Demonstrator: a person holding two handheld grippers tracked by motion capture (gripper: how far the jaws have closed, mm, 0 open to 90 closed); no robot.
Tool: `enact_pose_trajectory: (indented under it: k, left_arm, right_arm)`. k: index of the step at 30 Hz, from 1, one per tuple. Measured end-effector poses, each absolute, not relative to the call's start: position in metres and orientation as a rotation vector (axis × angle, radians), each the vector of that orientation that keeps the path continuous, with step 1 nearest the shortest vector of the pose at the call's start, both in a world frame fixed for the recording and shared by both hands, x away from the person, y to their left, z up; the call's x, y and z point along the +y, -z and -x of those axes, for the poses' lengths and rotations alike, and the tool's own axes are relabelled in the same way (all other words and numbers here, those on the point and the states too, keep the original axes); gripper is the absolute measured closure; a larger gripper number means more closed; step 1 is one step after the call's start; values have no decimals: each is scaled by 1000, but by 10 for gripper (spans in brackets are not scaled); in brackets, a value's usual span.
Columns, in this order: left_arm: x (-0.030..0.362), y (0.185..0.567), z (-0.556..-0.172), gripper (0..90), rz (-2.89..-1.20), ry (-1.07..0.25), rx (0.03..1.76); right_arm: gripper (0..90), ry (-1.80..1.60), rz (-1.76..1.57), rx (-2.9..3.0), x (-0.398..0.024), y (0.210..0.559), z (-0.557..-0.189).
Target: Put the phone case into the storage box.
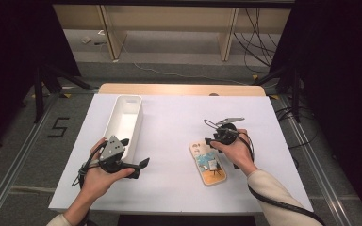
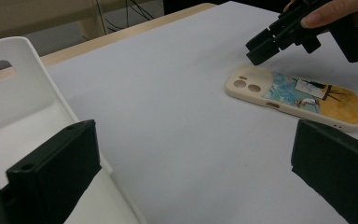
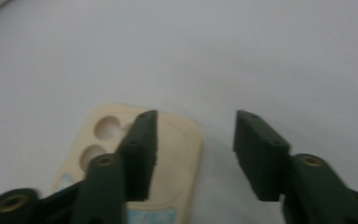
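Phone case [image 1: 208, 162], flat on white tabletop [image 1: 179, 127] right of white bin [image 1: 122, 123]; right gripper [image 3: 193, 149] above its camera end, fingers apart, empty; left gripper [image 2: 191, 177] fingers wide, empty.

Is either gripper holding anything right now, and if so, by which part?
Nothing is held. The right gripper hangs over the camera end of the phone case with its jaws apart; the left gripper stands open beside the white bin.
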State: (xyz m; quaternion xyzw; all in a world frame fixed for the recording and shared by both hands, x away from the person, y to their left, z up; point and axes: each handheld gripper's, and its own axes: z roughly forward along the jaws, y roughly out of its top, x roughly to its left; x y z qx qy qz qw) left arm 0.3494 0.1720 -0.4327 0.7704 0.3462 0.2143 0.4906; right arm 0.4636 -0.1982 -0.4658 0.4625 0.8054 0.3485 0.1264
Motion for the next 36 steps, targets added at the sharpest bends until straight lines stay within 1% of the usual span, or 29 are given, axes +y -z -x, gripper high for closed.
enact_pose_trajectory:
  k: [1, 3, 4, 5, 7, 10, 11, 13, 29, 36]
  left_arm:
    - [172, 433, -349, 5, -1871, -519, 840]
    - [172, 433, -349, 4, -1870, -520, 841]
    - [172, 433, -349, 4, -1870, -520, 841]
    - [172, 433, -349, 4, -1868, -519, 842]
    - [172, 433, -350, 4, -1868, -520, 842]
    - [172, 433, -349, 4, -1867, -520, 843]
    - [172, 433, -349, 4, -1865, -519, 844]
    - [172, 433, -349, 4, -1864, -519, 845]
    - [172, 432, -348, 4, -1863, -525, 843]
    - [172, 432, -348, 4, -1863, -526, 842]
  right_arm:
    - [281, -1004, -1368, 2368, -192, 465, -462]
    - [189, -965, -1347, 2409, -186, 466, -460]
    - [189, -965, -1347, 2409, -186, 466, -460]
    - [155, -953, -1351, 2436, -184, 466, -459]
    - [122, -931, -1350, 2453, -178, 467, -458]
    - [30, -903, -1345, 2484, -173, 469, -457]
    - [19, -889, -1343, 2495, -171, 470, -456]
    - [4, -861, -1332, 2504, -169, 470, -454]
    - [5, -771, -1341, 2518, -161, 471, -447]
    - [4, -720, -1333, 2552, -164, 470, -433]
